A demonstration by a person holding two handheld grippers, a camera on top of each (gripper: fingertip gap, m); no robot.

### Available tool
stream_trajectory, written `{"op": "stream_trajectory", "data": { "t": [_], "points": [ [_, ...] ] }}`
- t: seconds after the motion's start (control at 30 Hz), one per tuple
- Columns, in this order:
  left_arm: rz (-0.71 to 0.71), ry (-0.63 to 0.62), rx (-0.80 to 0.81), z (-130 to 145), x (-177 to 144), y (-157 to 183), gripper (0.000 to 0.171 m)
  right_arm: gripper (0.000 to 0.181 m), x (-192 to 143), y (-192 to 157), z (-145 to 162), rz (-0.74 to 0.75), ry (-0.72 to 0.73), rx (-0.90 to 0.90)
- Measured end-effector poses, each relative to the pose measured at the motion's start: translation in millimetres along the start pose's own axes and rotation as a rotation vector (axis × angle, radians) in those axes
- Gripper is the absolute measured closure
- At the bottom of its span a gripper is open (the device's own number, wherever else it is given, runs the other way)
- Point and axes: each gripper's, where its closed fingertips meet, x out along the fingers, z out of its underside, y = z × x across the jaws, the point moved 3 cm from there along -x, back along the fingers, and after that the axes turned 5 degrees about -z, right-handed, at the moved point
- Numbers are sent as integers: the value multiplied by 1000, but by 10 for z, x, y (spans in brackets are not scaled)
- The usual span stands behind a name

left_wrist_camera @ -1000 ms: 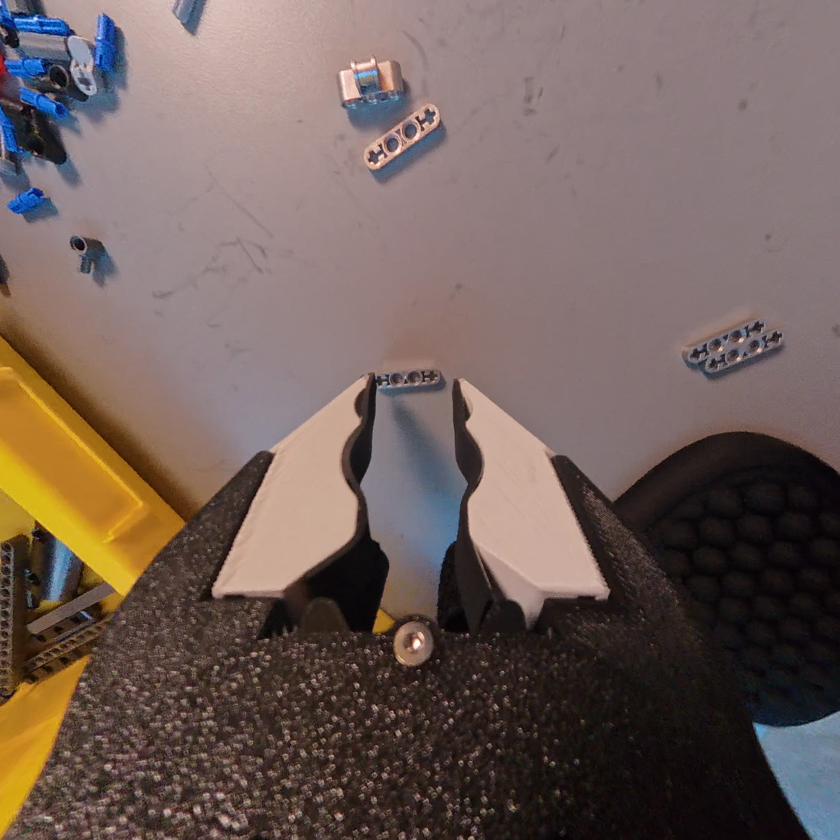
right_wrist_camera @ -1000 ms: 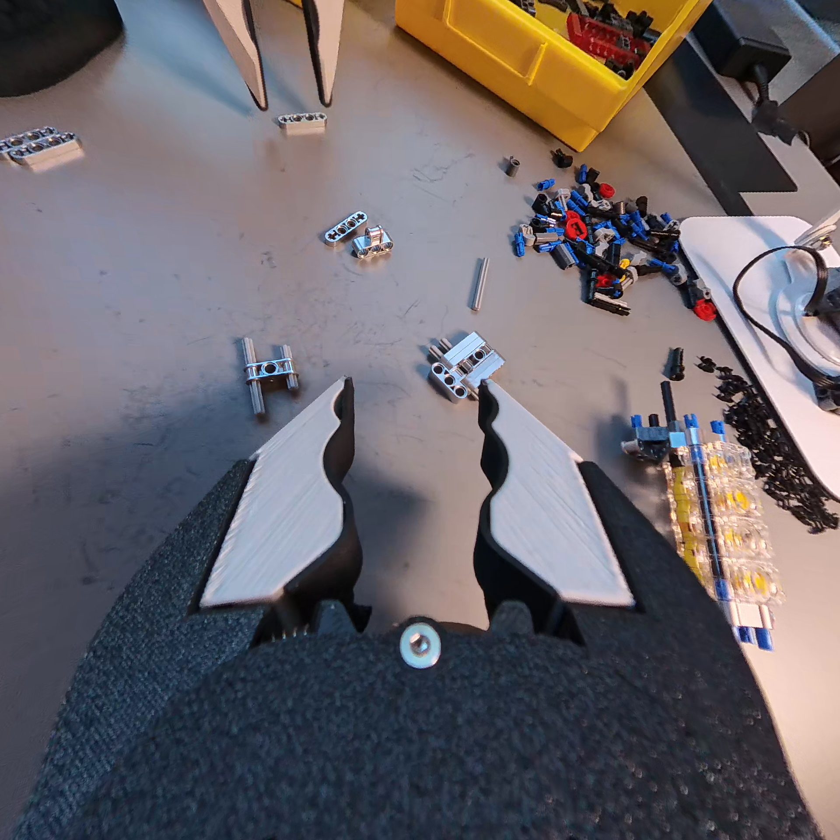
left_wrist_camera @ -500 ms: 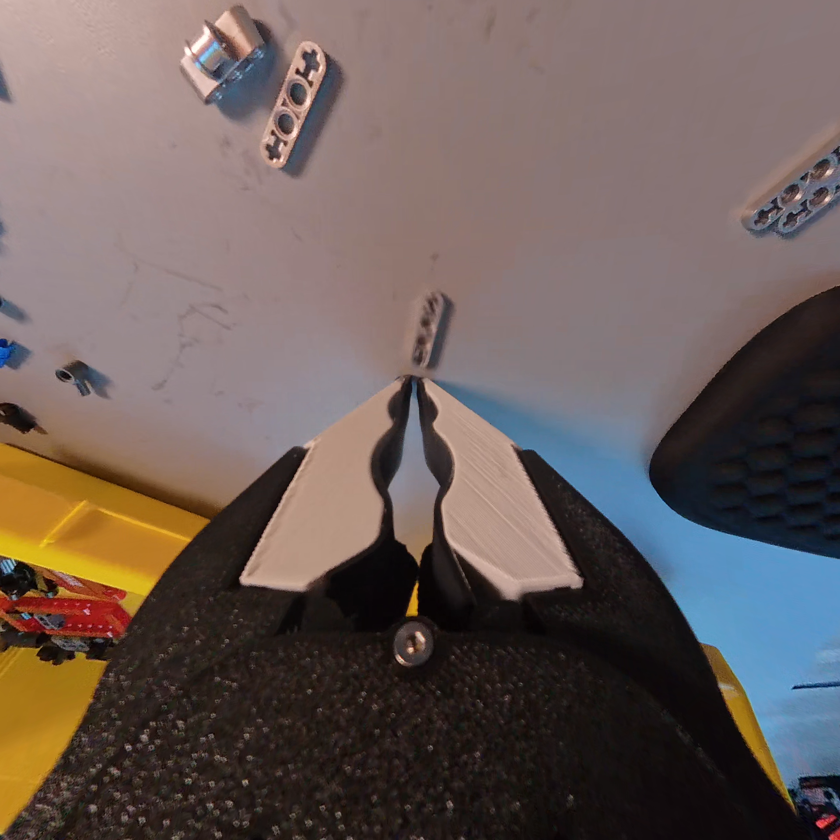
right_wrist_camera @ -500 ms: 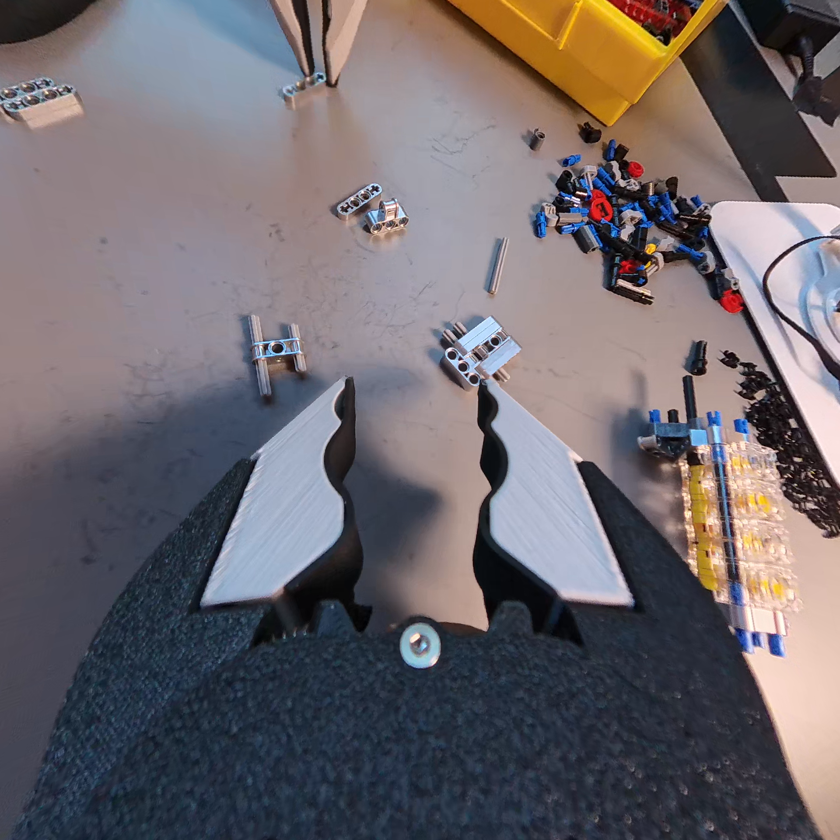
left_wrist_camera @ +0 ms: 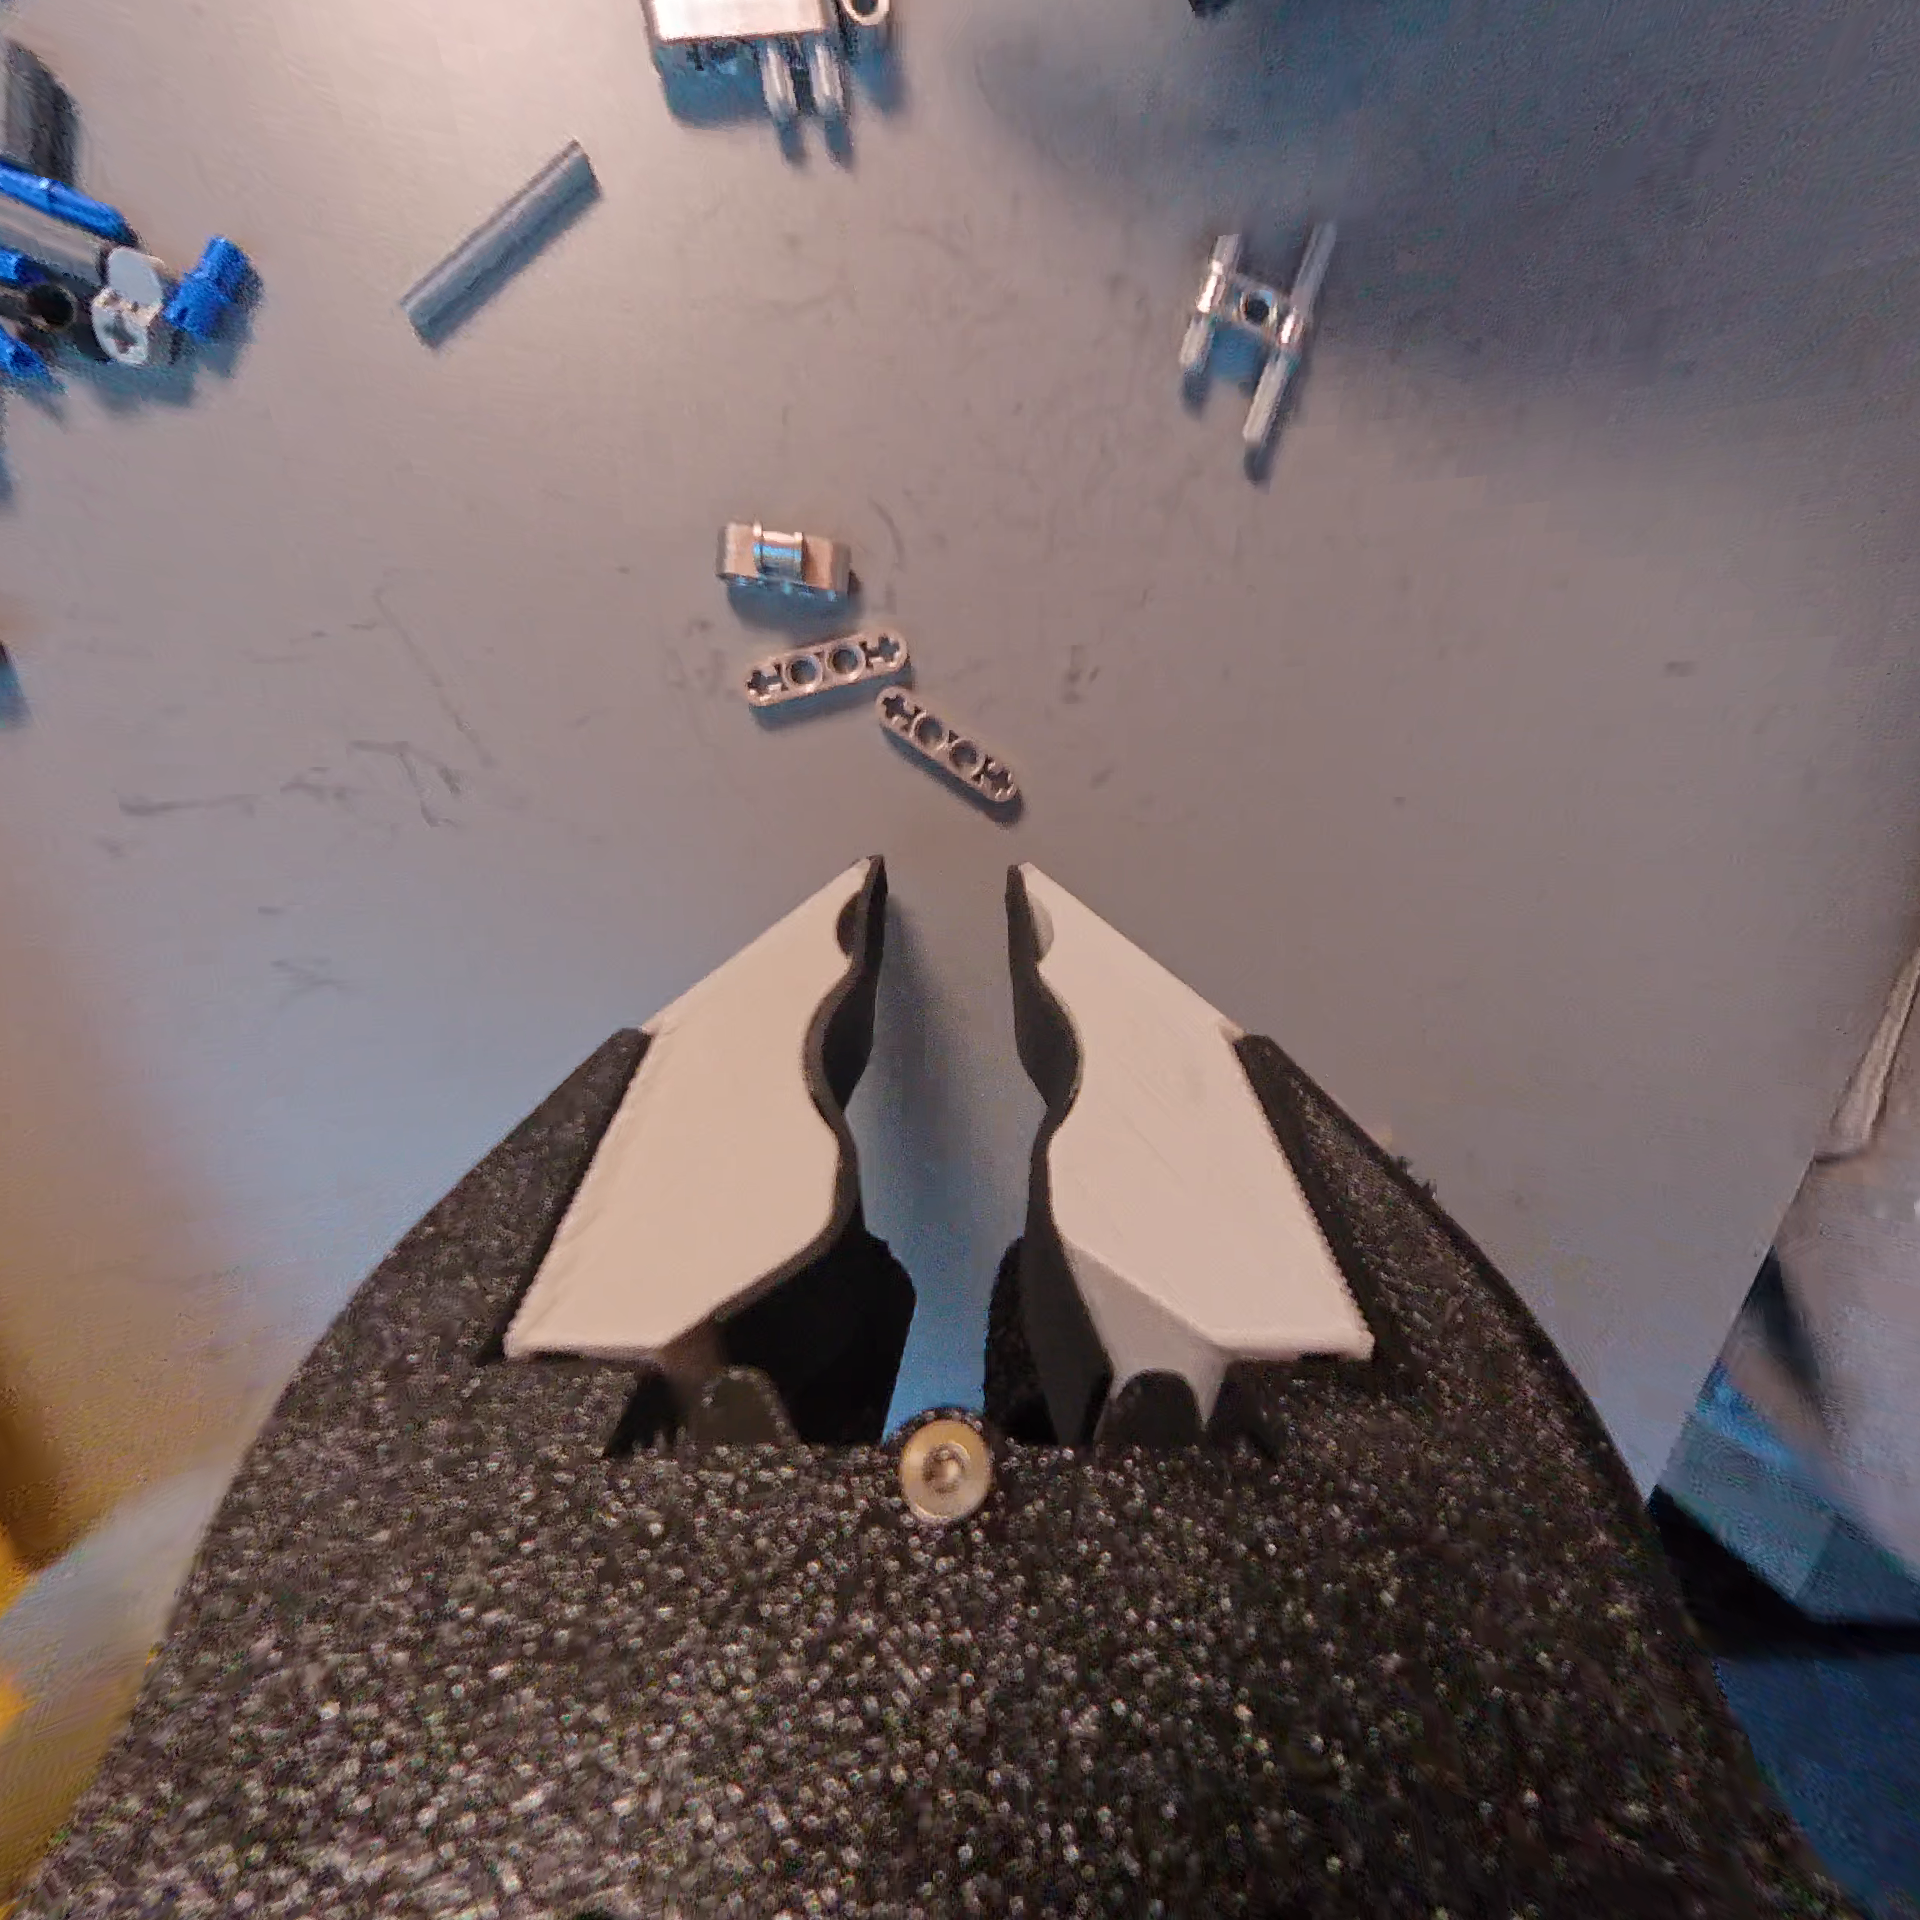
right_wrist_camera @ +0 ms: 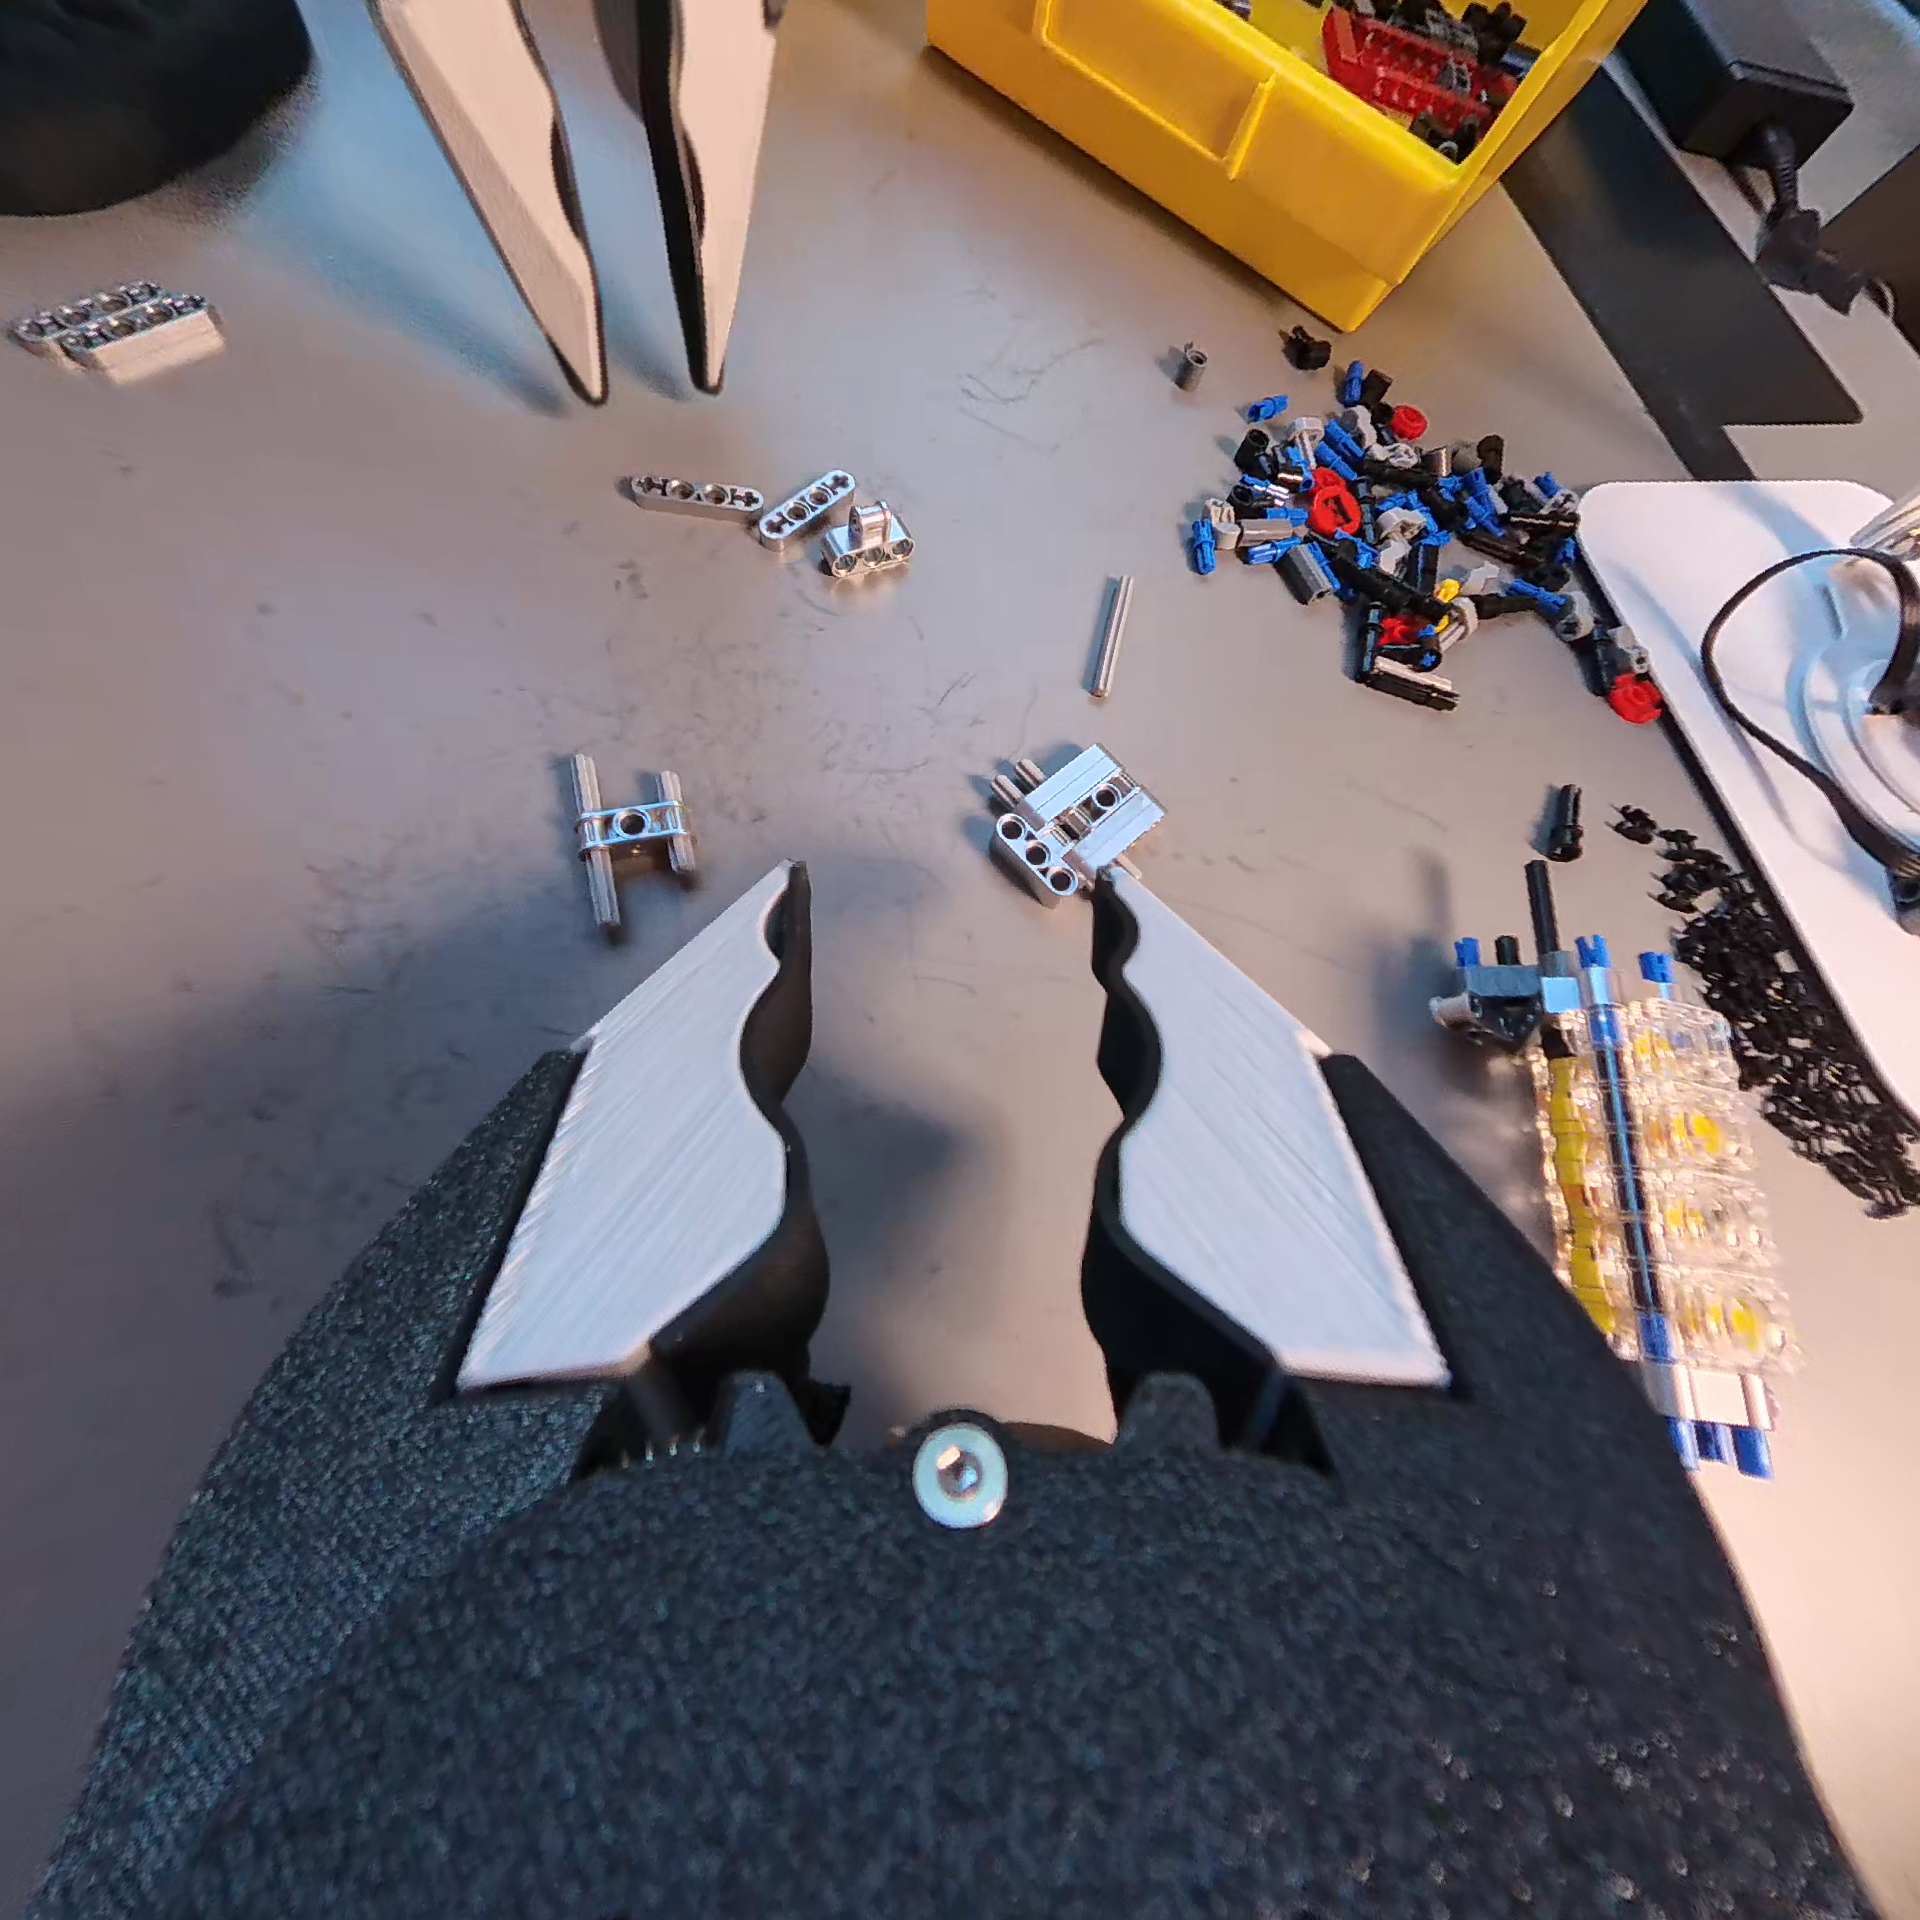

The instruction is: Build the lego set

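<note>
Left hand-held gripper (left_wrist_camera: 945,873) narrowly parted, empty, just short of flat grey four-hole plastic link (left_wrist_camera: 947,745) lying on grey bench (left_wrist_camera: 1455,727); right hand-held gripper (right_wrist_camera: 945,883) wide, empty, beside grey pinned beam cluster (right_wrist_camera: 1075,821).

Scuffed matt table (right_wrist_camera: 312,675), glossy plastic bin (right_wrist_camera: 1299,156)

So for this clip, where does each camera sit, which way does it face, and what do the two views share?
Left wrist view: on the left gripper, looking down its open fingers at two thin grey four-hole beams on the scuffed grey table.
Right wrist view: on the right gripper, open, facing the yellow plastic bin; the left gripper shows opposite.
Shared: the beams and the grey H-shaped axle connector.
</note>
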Motion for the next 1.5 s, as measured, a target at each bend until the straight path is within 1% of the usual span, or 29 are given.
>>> {"op": "stream_trajectory", "data": {
  "t": [0.13,0.2,0.27,0.37,0.43,0.5,0.6,0.67,0.83,0.97,1.07,1.1,1.13,1.2,1.3,1.37,1.43,1.5],
  "points": [
    [-56,201,-217,-60,74,104,151,129,0,8,3,3,2,4],
    [-100,262,-270,-84,90,132,149,129,8,0,-3,-3,6,7],
    [-172,275,-272,-85,132,129,148,129,25,-14,0,-5,-1,0],
    [-258,296,-242,-119,166,93,153,129,42,-40,-6,-12,-6,-8],
    [-259,294,-195,-150,182,122,165,129,36,-54,-18,-20,2,-8],
    [-251,281,-128,-175,192,145,166,129,5,-102,-57,-62,31,-5],
    [-149,285,3,-255,229,292,166,132,-78,-272,-126,-198,72,7],
    [-73,286,96,-330,277,424,166,133,-99,-393,-129,-271,63,-6],
    [71,290,290,-510,348,657,165,136,82,-534,-47,-293,-32,-41],
    [159,316,341,-578,401,738,165,144,207,-549,34,-290,-111,-44],
    [188,333,339,-616,431,737,164,149,250,-556,-4,-291,-112,-44],
    [195,336,339,-619,426,731,162,152,258,-563,-11,-293,-111,-47],
    [198,347,332,-625,408,716,161,158,259,-566,-14,-294,-111,-51],
    [215,391,279,-641,339,670,159,160,251,-573,-9,-296,-112,-64],
    [254,460,149,-667,235,559,159,160,200,-575,-24,-286,-96,-111],
    [319,483,56,-704,179,522,157,160,135,-573,-115,-272,-51,-153],
    [419,514,-17,-768,108,527,156,160,69,-598,-237,-254,-8,-218],
    [504,534,-78,-822,61,516,154,159,25,-641,-322,-224,5,-293]
  ]
}}
